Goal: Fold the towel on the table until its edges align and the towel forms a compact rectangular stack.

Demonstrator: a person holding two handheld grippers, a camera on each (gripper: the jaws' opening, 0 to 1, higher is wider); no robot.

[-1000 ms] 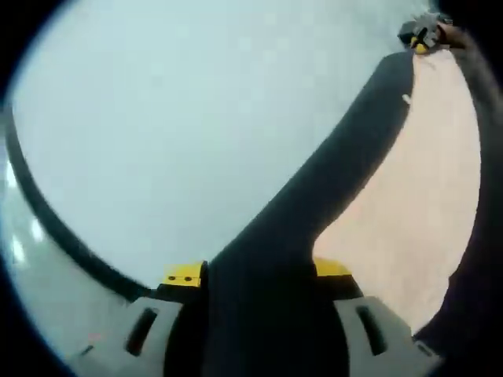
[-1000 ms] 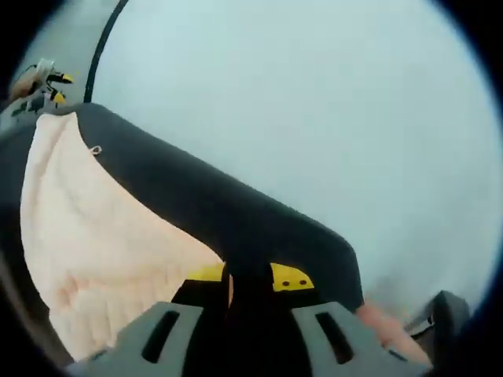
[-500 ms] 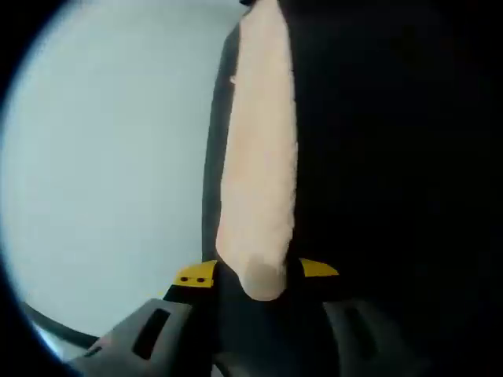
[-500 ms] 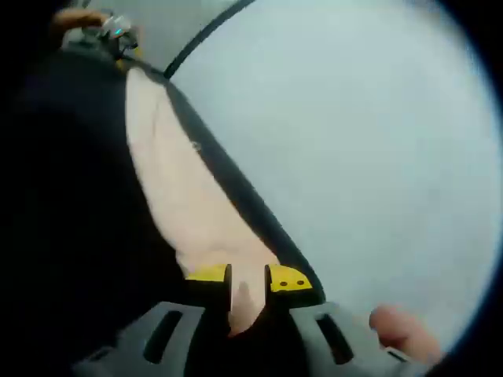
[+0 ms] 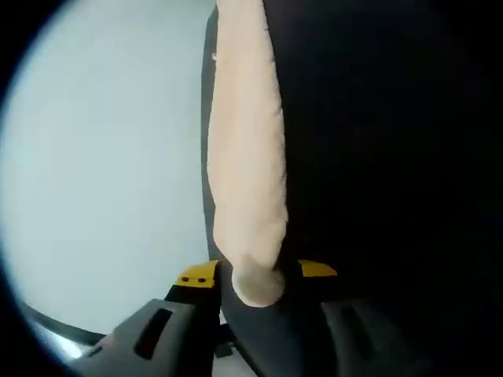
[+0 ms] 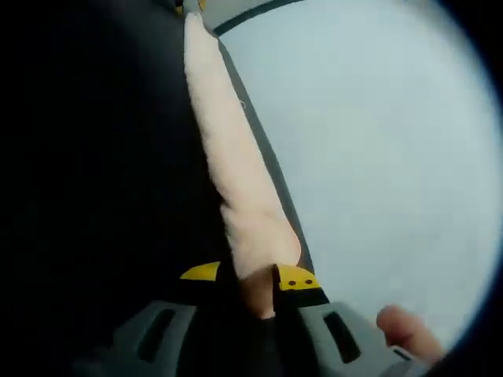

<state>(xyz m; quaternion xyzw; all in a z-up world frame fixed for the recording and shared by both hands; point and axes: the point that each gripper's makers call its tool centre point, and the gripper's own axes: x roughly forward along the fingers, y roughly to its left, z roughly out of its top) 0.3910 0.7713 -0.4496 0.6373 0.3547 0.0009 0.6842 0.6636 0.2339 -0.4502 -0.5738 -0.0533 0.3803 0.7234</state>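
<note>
Towel [image 5: 247, 157] doubled, dark side out, edge pinched by left gripper [image 5: 255, 275] and right gripper [image 6: 251, 276] above tabletop [image 5: 102, 157]; fold underway, laying flat remains.

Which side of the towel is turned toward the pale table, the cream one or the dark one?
The cream side faces the table. The dark side lies on the far side of the fold, away from the table. Both grippers pinch the towel.

towel [image 5: 245, 157] blocks one side, table [image 5: 102, 157] open
</note>
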